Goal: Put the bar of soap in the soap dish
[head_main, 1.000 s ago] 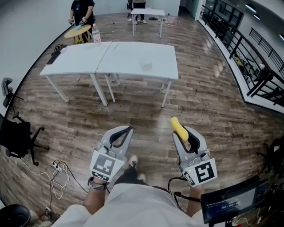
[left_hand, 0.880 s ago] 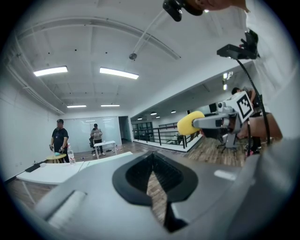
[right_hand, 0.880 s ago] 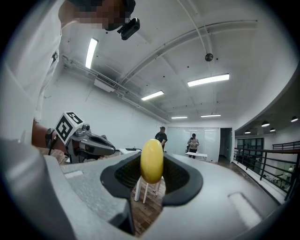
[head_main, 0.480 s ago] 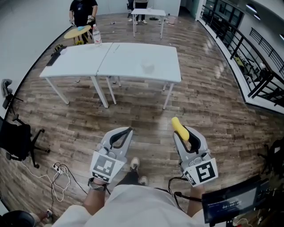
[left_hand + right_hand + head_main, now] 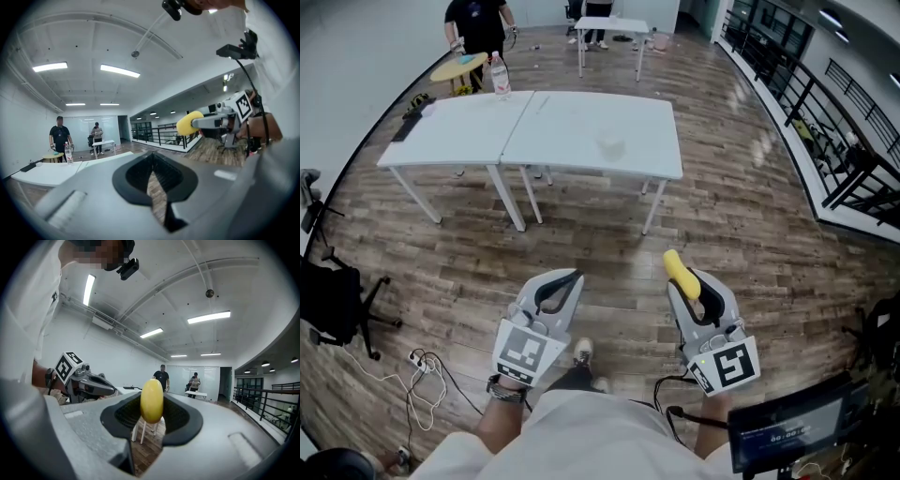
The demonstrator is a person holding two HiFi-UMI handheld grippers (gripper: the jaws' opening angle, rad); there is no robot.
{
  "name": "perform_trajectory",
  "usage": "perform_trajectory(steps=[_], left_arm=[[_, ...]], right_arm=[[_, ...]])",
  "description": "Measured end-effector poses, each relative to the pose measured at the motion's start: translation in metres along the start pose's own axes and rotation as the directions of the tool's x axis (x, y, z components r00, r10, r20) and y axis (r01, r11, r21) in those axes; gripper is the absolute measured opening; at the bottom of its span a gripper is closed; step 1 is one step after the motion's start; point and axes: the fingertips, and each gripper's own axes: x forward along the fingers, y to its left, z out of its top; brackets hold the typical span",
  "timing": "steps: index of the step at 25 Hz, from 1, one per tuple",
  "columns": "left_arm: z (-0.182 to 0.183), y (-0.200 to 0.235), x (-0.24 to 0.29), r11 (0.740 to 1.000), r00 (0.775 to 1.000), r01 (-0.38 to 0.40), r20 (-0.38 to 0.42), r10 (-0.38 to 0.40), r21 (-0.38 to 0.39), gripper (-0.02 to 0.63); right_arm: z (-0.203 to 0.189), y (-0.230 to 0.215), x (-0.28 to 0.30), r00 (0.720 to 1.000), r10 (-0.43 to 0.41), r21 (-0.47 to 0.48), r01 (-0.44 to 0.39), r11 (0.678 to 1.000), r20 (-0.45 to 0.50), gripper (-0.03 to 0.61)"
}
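Note:
A yellow bar of soap stands upright between the fingers of my right gripper, which is shut on it at waist height above the wooden floor. The soap fills the middle of the right gripper view. My left gripper is level beside it, shut and empty, its tips meeting. From the left gripper view the soap shows in profile at the right. A small, pale, translucent object, perhaps the soap dish, lies on the white double table ahead.
A water bottle stands on the table's far left corner. A person in black stands by a small round yellow table behind it. Another white table is further back. A black chair and cables are at the left, railings at the right.
Both grippers keep their pose while I walk toward the table; the floor slides under them. The person at the back has shifted a little to the right.

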Motion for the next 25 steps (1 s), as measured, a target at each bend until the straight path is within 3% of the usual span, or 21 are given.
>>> perform_trajectory(steps=[25], left_arm=[[0.001, 0.072, 0.064, 0.999, 0.999, 0.041, 0.025, -0.041, 0.002, 0.008]], right_arm=[[-0.007, -0.036, 0.081, 0.999, -0.037, 0.001, 0.037, 0.999, -0.017, 0.120]])
